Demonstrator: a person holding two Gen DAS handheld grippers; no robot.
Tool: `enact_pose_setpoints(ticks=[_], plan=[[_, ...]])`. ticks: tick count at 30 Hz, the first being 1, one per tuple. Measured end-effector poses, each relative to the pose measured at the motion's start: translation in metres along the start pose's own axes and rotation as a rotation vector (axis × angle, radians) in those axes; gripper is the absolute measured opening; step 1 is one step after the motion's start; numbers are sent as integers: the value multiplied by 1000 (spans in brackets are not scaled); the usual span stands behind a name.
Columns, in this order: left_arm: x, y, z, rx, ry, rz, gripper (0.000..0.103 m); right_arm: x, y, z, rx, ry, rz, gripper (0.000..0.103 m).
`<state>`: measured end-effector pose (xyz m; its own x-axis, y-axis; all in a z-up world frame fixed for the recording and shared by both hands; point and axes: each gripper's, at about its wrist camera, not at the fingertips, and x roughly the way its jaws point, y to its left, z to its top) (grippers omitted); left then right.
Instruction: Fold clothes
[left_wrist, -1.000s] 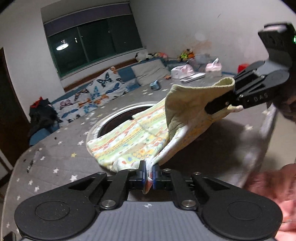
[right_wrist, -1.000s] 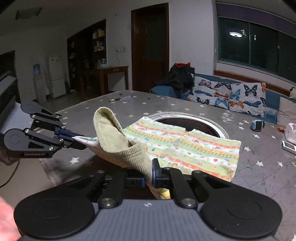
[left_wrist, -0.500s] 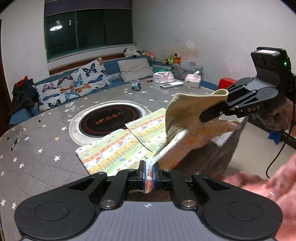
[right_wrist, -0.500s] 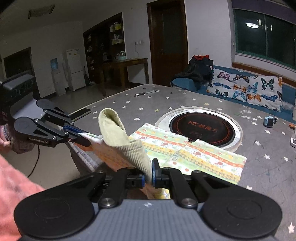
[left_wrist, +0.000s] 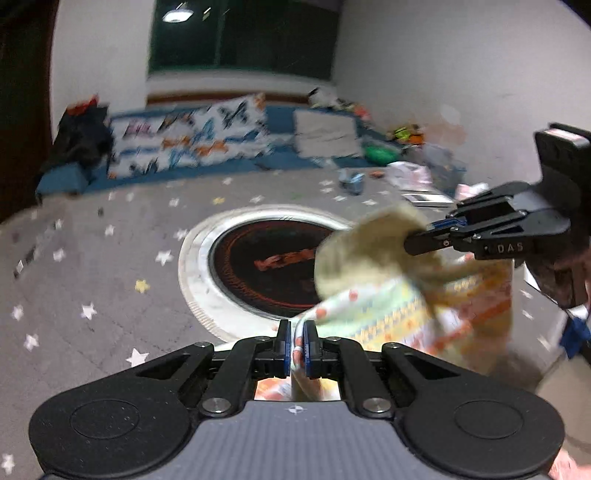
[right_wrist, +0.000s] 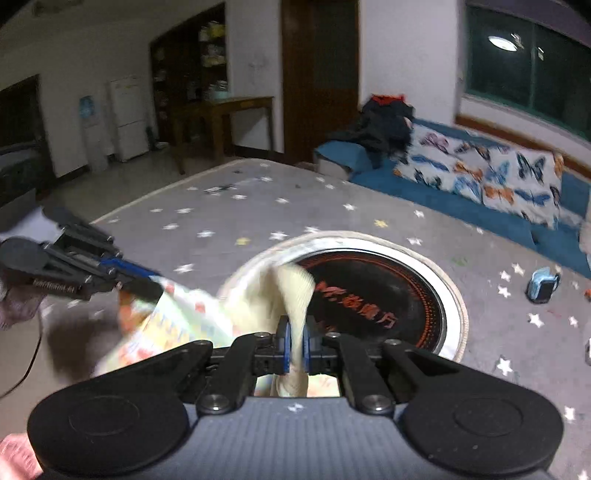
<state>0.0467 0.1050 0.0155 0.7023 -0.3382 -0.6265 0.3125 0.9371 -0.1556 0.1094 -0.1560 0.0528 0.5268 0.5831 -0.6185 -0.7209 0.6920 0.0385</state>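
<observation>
A small patterned garment (left_wrist: 424, 317) with a pale yellow ribbed waistband (left_wrist: 365, 254) hangs in the air between both grippers, off the table. My left gripper (left_wrist: 297, 345) is shut on a patterned edge of it. My right gripper (right_wrist: 295, 345) is shut on the yellow waistband (right_wrist: 291, 291). In the left wrist view the right gripper (left_wrist: 417, 242) holds the cloth at the right. In the right wrist view the left gripper (right_wrist: 147, 284) holds it at the left. Both views are motion-blurred.
A grey star-print table (left_wrist: 92, 266) has a round black inset with a white ring (left_wrist: 266, 266) in its middle. A blue bench with butterfly cushions (right_wrist: 480, 173) runs behind. Small items lie at the table's far side (left_wrist: 351, 181). The table's edge and the floor lie left (right_wrist: 122, 181).
The garment has been lifted wholly off the table, baring the round inset. Both grippers have swung up and forward while staying shut on the cloth.
</observation>
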Motion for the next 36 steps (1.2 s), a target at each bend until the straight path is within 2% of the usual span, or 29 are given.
enact_pose_setpoints(ticks=[4, 6, 9, 13, 16, 18, 20, 22, 26, 30, 32, 34, 36], plan=[[21, 18, -2, -72, 33, 10, 4, 51, -15, -9, 92, 25, -46, 6], [26, 26, -5, -108, 45, 11, 4, 64, -23, -17, 152, 40, -61, 6], [28, 37, -9, -156, 55, 12, 5, 55, -34, -27, 180, 28, -58, 10], [9, 39, -14, -190, 32, 10, 8, 33, -46, -41, 177, 42, -80, 23], [0, 37, -19, -219, 27, 4, 21, 20, -52, -56, 186, 68, -99, 28], [-1, 33, -23, -227, 32, 11, 36, 12, -52, -65, 186, 79, -104, 35], [0, 30, -25, -236, 42, 19, 43, 6, -53, -73, 186, 89, -108, 38], [3, 30, -28, -247, 53, 25, 43, 5, -52, -76, 187, 93, -102, 38], [12, 30, -28, -274, 69, 23, 41, 10, -51, -68, 188, 73, -54, 38], [16, 26, -27, -272, 73, 12, 17, 30, -51, -55, 206, 72, -6, 38], [16, 26, -27, -275, 71, 15, 9, 42, -53, -53, 224, 83, 7, 37], [15, 26, -28, -276, 67, 19, 6, 54, -55, -52, 247, 96, 19, 37], [13, 25, -27, -273, 58, 23, 5, 61, -55, -53, 271, 101, 34, 29]])
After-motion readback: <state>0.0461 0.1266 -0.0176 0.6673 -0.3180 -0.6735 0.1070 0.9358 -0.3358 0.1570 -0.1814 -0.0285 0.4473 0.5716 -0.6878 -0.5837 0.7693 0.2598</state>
